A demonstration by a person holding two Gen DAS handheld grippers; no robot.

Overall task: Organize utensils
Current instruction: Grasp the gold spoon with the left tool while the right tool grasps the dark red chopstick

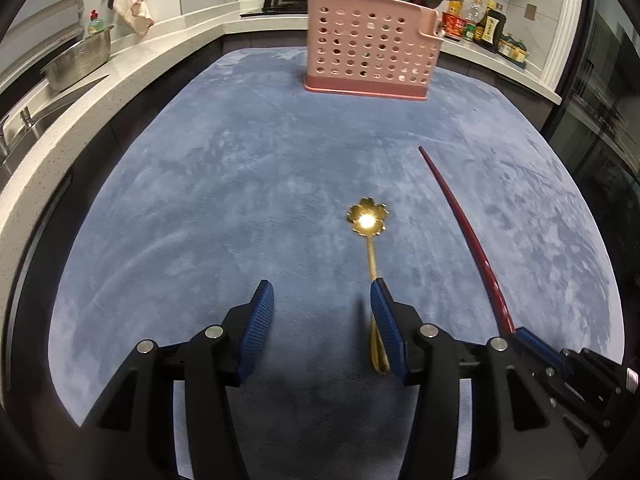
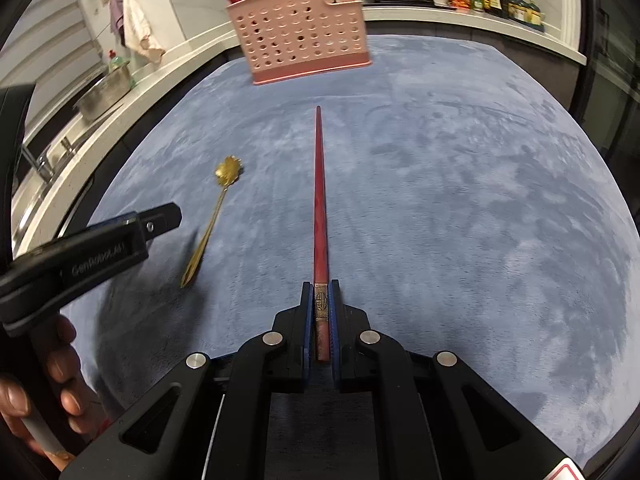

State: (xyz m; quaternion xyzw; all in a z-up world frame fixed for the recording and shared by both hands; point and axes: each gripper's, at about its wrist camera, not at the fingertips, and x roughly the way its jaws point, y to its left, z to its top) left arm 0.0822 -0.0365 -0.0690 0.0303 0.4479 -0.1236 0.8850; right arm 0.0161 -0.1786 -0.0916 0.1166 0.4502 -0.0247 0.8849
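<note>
A kitchen table covered in blue-grey cloth (image 1: 240,200), with two hand-held grippers low over its near edge.

The right gripper (image 2: 321,292) is clamped on the decorated end of a red chopstick (image 2: 319,192), which points away toward a pink perforated utensil holder (image 2: 300,36) at the far side; more red chopsticks stand in it. The left gripper (image 1: 322,292) has its fingers apart, the right finger just beside the handle of a gold flower-bowled spoon (image 1: 370,236) lying on the cloth, left of the chopstick.

Glossy gold metal spoon (image 1: 368,222) – matt, napped blue cloth (image 1: 240,184) – perforated pink plastic caddy (image 1: 370,44).
</note>
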